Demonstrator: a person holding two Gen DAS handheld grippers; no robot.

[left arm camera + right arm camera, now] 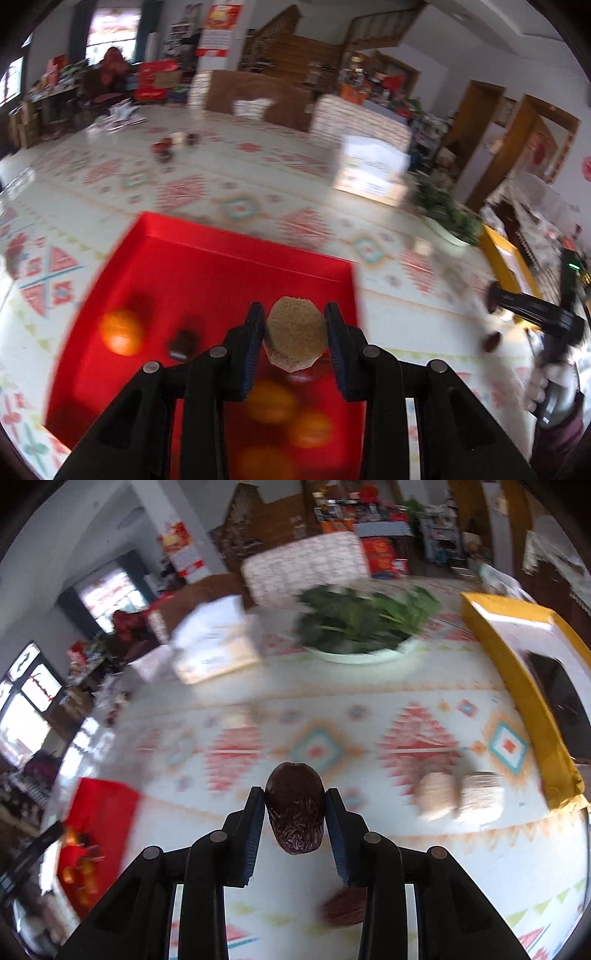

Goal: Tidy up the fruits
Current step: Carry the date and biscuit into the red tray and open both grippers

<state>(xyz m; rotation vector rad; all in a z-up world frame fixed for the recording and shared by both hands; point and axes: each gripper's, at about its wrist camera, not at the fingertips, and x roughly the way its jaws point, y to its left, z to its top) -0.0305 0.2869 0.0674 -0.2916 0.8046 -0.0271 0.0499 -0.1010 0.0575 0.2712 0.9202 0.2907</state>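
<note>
My left gripper [294,311] is shut on a brown, rough-skinned round fruit [295,334] and holds it above a red tray [221,266]. In the tray lie one orange [122,332] at the left, two more oranges [271,400] under the fingers, and a small dark fruit [183,343]. My right gripper [294,794] is shut on a wrinkled dark red date [295,808], held above the patterned tablecloth [332,709]. The same red tray [99,812] shows at the far left of the right wrist view. Both views are blurred.
Two pale brown fruits [436,794] and a second date [343,908] lie on the cloth near my right gripper. Behind stand a white bowl [354,657] of greens, a yellow box [517,686] and a white carton [214,646]. A gloved hand [550,384] holds the other gripper at right.
</note>
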